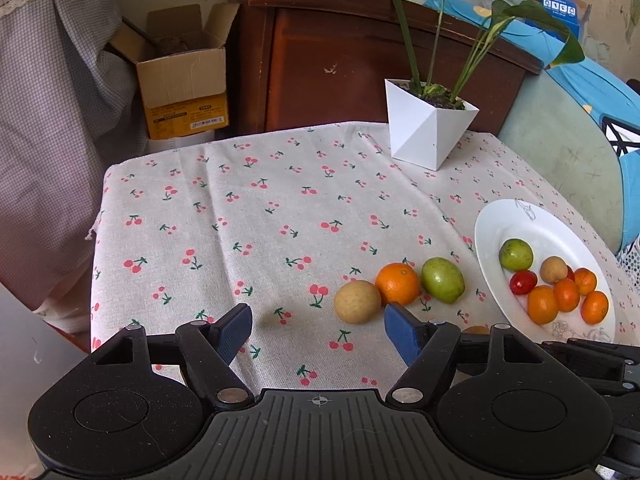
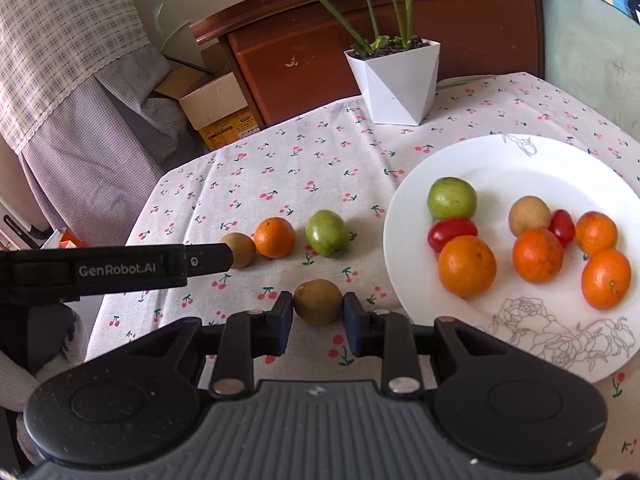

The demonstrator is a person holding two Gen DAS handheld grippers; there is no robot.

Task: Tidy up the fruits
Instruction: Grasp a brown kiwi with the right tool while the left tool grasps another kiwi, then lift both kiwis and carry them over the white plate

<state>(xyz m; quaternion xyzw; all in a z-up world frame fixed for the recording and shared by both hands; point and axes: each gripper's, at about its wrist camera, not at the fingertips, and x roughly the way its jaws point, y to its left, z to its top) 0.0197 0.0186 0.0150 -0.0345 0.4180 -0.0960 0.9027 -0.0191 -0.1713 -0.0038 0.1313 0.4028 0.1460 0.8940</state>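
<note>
Three fruits lie in a row on the cherry-print cloth: a tan-brown round fruit (image 1: 357, 301) (image 2: 240, 249), an orange (image 1: 398, 283) (image 2: 274, 237) and a green fruit (image 1: 443, 279) (image 2: 327, 233). My left gripper (image 1: 317, 316) is open just in front of the row, with its right finger (image 1: 400, 330) close to the tan-brown fruit and nothing between its pads. My right gripper (image 2: 318, 309) is shut on a second brown round fruit (image 2: 319, 301), low over the cloth, left of the white plate (image 2: 520, 160) (image 1: 504, 216). The plate holds a green fruit (image 2: 452, 198), red tomatoes, a tan fruit and several oranges.
A white faceted planter (image 1: 430, 132) (image 2: 394, 80) with a green plant stands at the table's far edge. Behind it are a dark wooden cabinet (image 1: 340, 60) and an open cardboard box (image 1: 184, 80). The table's left edge drops off beside a checked curtain (image 1: 52, 120).
</note>
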